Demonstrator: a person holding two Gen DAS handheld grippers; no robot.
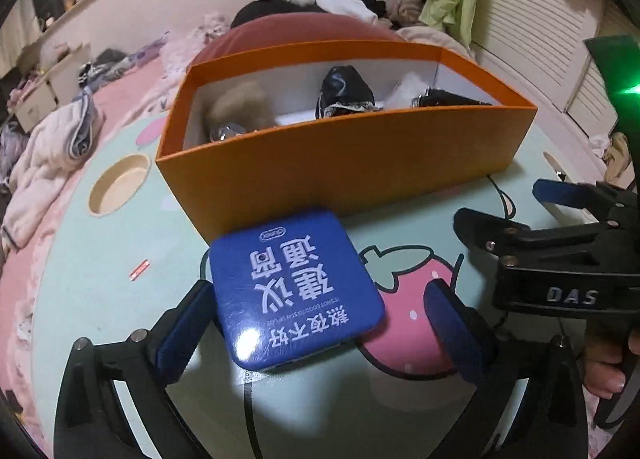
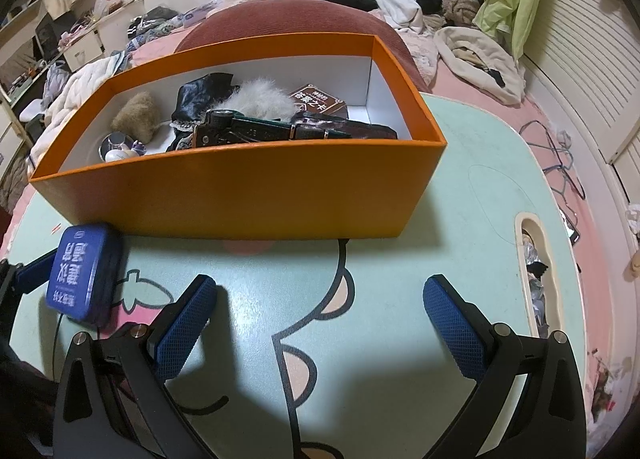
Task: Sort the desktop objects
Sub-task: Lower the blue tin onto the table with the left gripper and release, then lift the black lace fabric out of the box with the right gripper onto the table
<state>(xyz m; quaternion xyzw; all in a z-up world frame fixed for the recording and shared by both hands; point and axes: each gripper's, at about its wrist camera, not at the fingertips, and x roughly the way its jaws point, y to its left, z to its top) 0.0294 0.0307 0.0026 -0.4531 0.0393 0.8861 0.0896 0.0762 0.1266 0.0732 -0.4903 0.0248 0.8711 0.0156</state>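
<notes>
Left claw gapes around the blue tin, which sits on the surface before the orange box. Right claw spreads wide, empty. Only its view shows the box's card pack.

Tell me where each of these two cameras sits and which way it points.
Left wrist: sits on the left gripper, looking forward over the blue tin between its open fingers toward the orange box; the right gripper shows too.
Right wrist: sits on the right gripper, looking over bare table at the box; its fingers are open and empty.
Shared: blue tin, orange box, table.
</notes>
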